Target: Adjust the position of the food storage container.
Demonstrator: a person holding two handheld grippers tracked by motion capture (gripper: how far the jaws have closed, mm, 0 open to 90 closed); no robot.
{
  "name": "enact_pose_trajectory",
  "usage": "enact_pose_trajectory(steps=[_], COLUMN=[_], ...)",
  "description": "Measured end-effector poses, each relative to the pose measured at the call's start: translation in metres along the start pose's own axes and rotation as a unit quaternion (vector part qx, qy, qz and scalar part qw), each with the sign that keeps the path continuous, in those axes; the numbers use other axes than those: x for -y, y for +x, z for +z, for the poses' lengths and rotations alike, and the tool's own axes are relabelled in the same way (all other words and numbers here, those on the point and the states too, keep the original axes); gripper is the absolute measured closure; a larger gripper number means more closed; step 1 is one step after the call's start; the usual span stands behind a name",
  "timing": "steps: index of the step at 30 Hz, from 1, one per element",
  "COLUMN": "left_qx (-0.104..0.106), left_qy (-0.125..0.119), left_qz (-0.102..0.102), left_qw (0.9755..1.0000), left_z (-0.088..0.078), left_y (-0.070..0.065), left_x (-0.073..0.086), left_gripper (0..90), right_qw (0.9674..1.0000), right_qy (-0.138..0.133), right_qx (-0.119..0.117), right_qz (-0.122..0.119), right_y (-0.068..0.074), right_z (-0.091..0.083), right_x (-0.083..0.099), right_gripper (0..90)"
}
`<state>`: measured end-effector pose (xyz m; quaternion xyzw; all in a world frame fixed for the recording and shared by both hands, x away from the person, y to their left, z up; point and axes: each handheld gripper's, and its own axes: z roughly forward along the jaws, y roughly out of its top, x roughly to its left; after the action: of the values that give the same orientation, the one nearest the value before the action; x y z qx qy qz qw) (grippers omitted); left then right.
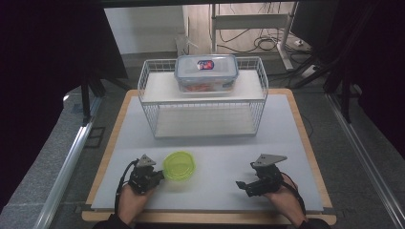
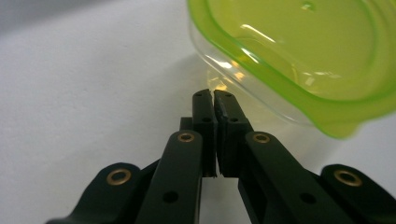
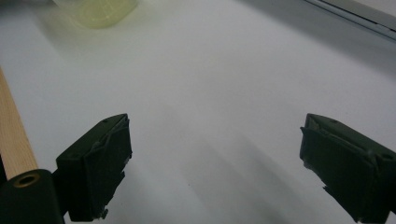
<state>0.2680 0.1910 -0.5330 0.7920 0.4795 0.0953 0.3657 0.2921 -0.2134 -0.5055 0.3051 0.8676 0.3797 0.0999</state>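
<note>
A small clear container with a lime-green lid [image 1: 179, 164] stands on the white table top near the front left. My left gripper [image 1: 161, 175] lies just left of it with its jaws pressed together and nothing between them. In the left gripper view the shut tips [image 2: 214, 96] sit right before the container's clear wall [image 2: 261, 100], under the lid's rim; whether they touch it I cannot tell. My right gripper [image 1: 242, 186] rests at the front right and points left. Its jaws [image 3: 215, 144] stand wide apart over bare table, and the green container [image 3: 95, 9] is far ahead.
A white wire rack [image 1: 203, 98] stands at the back middle of the table. On its upper shelf sits a clear box with a grey-blue clip lid [image 1: 206, 71] and orange contents. The table's wooden edge [image 3: 11, 140] runs beside the right gripper.
</note>
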Motion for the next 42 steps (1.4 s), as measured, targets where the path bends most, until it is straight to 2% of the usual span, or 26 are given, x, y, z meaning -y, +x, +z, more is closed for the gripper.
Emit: enact_pose_trajectory(steps=[2,14,17,27,37,42], left_qx=[0.005,0.013,0.016,0.041,0.065,0.074], left_qy=[0.0,0.006,0.008,0.015,0.029,0.028], left_qz=[-0.007,0.005,0.015,0.027,0.056,0.061], left_qw=[1.0,0.9999,0.9997,0.9987,0.9959,0.995], left_z=[0.004,0.021,0.023,0.033,0.042,0.044], left_y=[0.004,0.002,-0.002,-0.019,-0.038,-0.044], left_x=[-0.002,-0.016,-0.018,-0.024,-0.03,-0.031], left_gripper=[87.9,88.1,88.1,88.1,88.1,88.1], right_qw=[1.0,1.0,1.0,1.0,1.0,1.0], right_qy=[0.0,-0.001,-0.002,0.0,0.0,0.0], right_qx=[0.0,0.001,0.001,0.0,0.0,0.0], right_qz=[-0.001,0.001,0.0,0.003,0.007,0.008], right_y=[0.0,0.0,-0.001,-0.001,-0.003,-0.003], right_z=[0.0,0.0,0.0,0.0,0.0,0.0], right_x=[0.0,0.0,0.0,0.0,0.001,0.001], right_gripper=[8.7,8.8,8.8,8.7,8.8,8.8])
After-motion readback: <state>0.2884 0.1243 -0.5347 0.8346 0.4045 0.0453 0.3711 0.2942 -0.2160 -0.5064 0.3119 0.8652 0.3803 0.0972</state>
